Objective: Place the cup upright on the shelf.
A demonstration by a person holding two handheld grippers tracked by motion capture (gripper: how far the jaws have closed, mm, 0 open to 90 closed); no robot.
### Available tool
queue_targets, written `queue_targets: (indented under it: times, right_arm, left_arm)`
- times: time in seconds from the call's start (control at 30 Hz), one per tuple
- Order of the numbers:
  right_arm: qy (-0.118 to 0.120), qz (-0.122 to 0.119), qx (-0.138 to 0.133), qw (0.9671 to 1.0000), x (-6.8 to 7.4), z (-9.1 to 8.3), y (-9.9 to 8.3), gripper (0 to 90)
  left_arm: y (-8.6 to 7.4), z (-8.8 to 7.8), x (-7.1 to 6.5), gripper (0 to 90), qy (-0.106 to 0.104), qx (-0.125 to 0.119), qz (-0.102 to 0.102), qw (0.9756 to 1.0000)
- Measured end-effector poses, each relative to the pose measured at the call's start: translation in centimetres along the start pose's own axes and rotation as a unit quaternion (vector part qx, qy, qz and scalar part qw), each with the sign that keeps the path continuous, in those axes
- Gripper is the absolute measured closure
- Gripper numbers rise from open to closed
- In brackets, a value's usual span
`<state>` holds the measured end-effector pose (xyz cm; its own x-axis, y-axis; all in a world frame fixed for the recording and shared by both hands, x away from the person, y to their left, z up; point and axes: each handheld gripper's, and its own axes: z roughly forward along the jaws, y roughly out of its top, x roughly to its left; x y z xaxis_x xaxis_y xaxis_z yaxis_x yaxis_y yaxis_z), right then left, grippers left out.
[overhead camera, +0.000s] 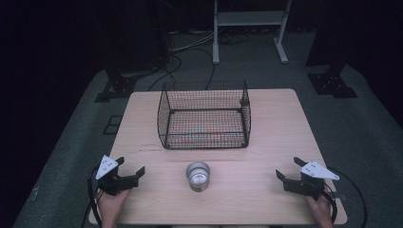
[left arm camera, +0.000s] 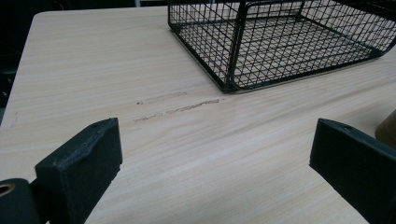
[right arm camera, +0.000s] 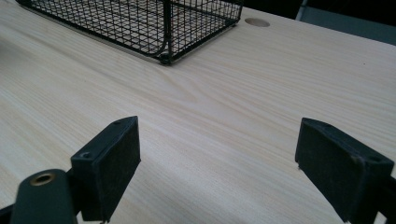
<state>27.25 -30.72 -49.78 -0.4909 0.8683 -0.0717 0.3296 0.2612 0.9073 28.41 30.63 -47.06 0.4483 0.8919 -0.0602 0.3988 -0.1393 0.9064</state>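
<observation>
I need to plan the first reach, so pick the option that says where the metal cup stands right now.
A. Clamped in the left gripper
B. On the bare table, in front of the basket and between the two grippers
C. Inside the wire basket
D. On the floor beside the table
B: the high view shows the metal cup upright on the table, nearer the person than the wire basket, with the left gripper and right gripper open at either side.

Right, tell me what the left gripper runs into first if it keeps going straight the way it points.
Probably the wire basket. The left gripper has its jaws open over bare table, and the basket's near corner lies ahead, slightly right of centre. The metal cup sits off to its side, likely out of line. Depth is hard to judge.
</observation>
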Motion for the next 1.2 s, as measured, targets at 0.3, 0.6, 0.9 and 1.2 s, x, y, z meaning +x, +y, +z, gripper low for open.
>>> queue_targets:
  times: [0.3,0.6,0.9,1.2]
  right_arm:
    - [0.002,-0.001,0.000,1.0000,0.0,0.0,0.0,13.4]
    - [0.000,-0.001,0.000,1.0000,0.0,0.0,0.0,13.4]
    - [-0.001,-0.001,0.000,1.0000,0.1,0.0,0.0,13.4]
    - [0.000,-0.001,0.000,1.0000,0.1,0.0,0.0,13.4]
  left_arm:
    - [0.2,0.1,-0.2,1.4,-0.011,-0.004,0.000,0.9999]
    - [0.6,0.1,-0.9,1.4,-0.024,-0.008,0.009,0.9996]
    - [0.8,0.1,-1.6,1.4,-0.029,-0.010,0.017,0.9994]
    - [1.0,0.2,-2.2,1.2,-0.037,-0.009,0.026,0.9989]
